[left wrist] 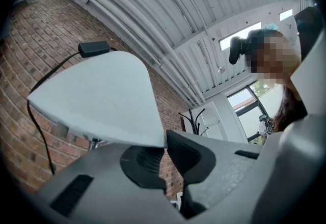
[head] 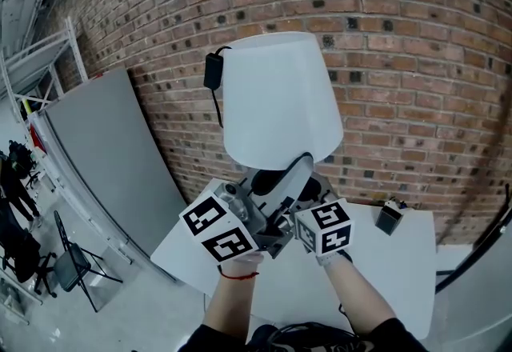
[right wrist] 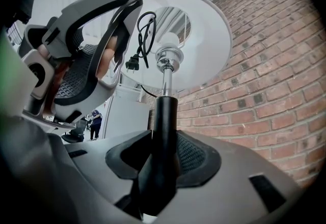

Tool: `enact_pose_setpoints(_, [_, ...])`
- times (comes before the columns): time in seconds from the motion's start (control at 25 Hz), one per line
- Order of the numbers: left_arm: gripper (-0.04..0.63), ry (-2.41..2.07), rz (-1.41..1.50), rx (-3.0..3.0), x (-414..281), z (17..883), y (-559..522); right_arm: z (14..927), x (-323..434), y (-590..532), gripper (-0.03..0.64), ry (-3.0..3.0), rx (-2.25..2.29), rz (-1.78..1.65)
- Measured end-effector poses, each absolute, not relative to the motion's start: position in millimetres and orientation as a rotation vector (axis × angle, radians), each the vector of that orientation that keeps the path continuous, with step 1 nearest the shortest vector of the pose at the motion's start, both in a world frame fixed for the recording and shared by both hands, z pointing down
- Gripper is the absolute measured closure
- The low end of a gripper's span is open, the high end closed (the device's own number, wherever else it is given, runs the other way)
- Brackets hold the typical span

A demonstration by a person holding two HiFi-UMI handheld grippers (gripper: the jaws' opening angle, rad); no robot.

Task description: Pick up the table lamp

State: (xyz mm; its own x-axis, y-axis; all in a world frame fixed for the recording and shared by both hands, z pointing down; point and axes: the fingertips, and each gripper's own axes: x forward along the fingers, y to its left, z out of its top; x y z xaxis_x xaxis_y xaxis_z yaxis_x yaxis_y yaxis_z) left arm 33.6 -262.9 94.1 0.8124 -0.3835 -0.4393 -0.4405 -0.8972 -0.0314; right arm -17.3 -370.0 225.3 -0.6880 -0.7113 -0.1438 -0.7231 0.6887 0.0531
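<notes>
**Task item.** The table lamp with a white conical shade (head: 280, 94) is held in both tongs in front of the red brick wall (head: 416, 62), over the far left corner of the white surface (head: 400, 262). Its base is hidden behind the two marker cubes in the head view, so contact with the surface cannot be confirmed.

**Right tongs** (right wrist: 163, 154). They are clamped on the lamp's black round stem (right wrist: 164, 116), with one ribbed pad pressing on each side. Above the grip are a chrome socket (right wrist: 165, 57) and a white bulb (right wrist: 169, 40) inside the shade.

**Left tongs** (left wrist: 165, 154). They are nearly together, pinching the lower rim of the shade, which runs down into the narrow gap between the pads.

**Cord.** A black cord with a small black box (head: 213, 70) hangs beside the shade's top edge. Its plug (right wrist: 132, 62) dangles inside the shade.

**Surroundings.** A small dark box (head: 390, 217) sits at the far right edge of the surface, well apart from the lamp. A grey panel (head: 104, 158) leans on the wall to the left.
</notes>
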Motion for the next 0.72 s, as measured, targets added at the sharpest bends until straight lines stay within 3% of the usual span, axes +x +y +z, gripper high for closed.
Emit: enact_pose_setpoints(0.72, [0.575, 0.651, 0.68, -2.855, 33.1, 91.5, -264.4, 221.9, -15.8, -372.5, 0.466, 2.78, -1.206, 0.188])
